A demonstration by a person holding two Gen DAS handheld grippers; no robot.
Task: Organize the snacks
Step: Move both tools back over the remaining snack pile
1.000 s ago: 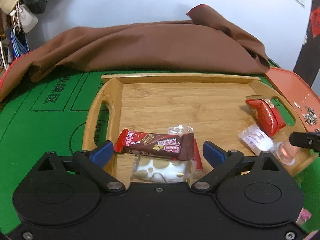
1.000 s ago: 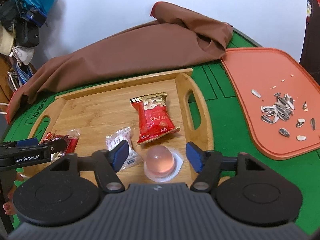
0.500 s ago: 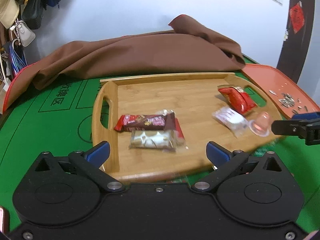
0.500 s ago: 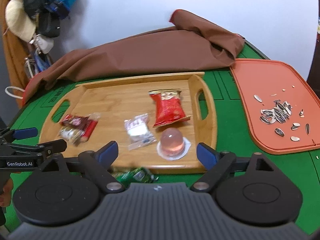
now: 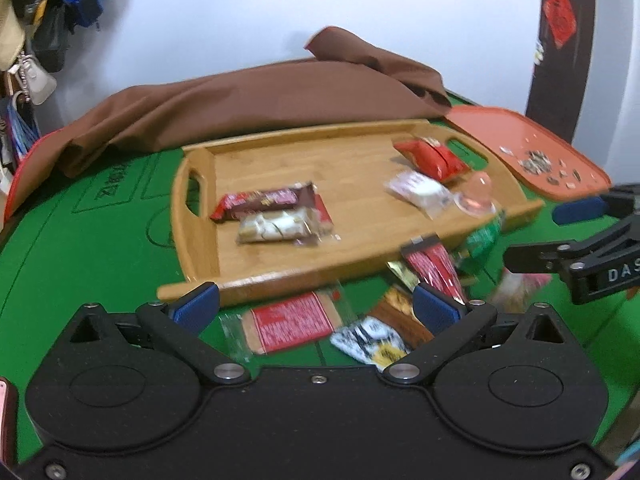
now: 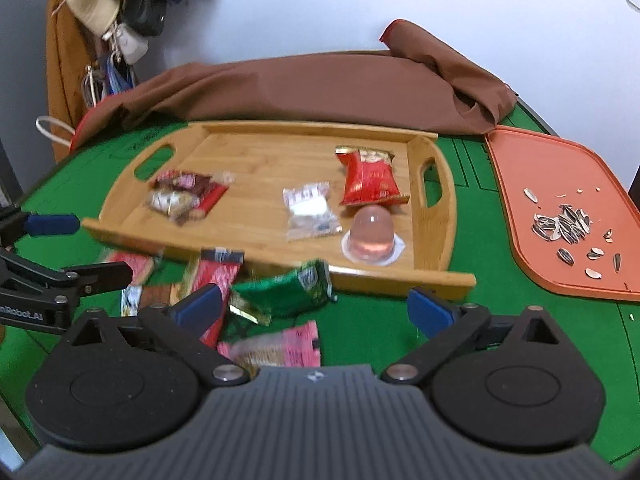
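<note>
A wooden tray holds a brown chocolate bar, a white nougat packet, a red peanut pack, a white candy packet and a pink jelly cup. Loose snacks lie on the green table in front of it: a red-and-tan wrapper, a red stick pack, a green packet and a pink packet. My left gripper hangs open over the loose pile. My right gripper is opening above the green packet, gripping nothing.
An orange tray with sunflower seeds lies to the right. A crumpled brown cloth runs behind the wooden tray. Bags and a hat hang at the back left. A white wall stands behind.
Both grippers have drawn back from the tray toward the near table edge, bringing the loose snack pile into view. The right jaws have spread wider.
</note>
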